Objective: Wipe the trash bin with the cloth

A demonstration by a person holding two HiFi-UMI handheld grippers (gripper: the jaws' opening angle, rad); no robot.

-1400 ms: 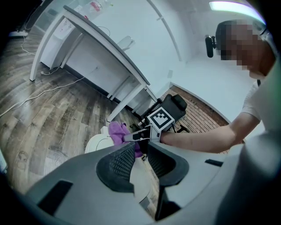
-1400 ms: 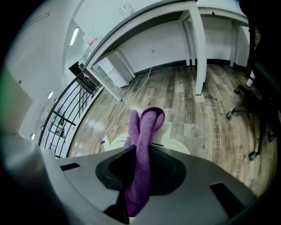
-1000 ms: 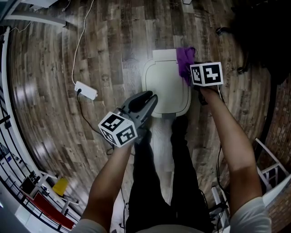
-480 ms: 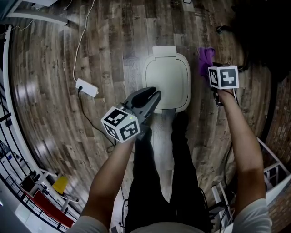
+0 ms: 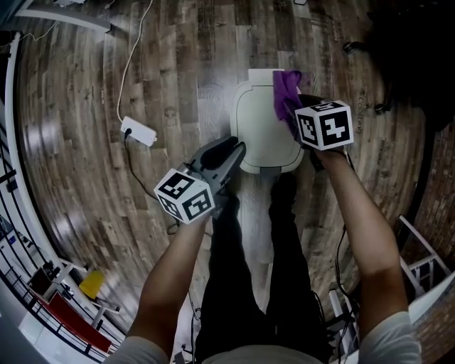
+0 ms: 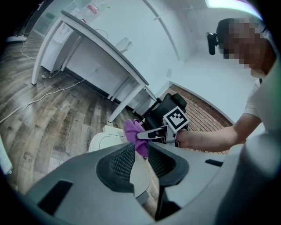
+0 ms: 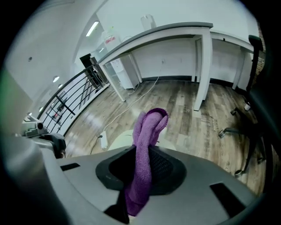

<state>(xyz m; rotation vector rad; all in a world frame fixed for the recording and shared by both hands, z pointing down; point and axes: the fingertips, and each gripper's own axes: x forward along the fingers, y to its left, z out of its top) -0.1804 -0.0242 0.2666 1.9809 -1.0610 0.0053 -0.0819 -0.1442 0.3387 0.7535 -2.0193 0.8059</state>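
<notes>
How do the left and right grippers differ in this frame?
The left gripper has its jaws apart and empty; the right gripper is shut on the purple cloth. The left hovers near-left of the trash bin, the right over its right side. Both carry marker cubes.

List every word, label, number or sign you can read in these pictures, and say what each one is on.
No words or numbers can be read anywhere.
Left marker cube: black-and-white square patterns, no letters.
Right marker cube: the same kind of patterns, no letters.
Bottle in the left gripper view: reddish label, too blurred to read.
Trash bin: no print visible on the lid.
</notes>
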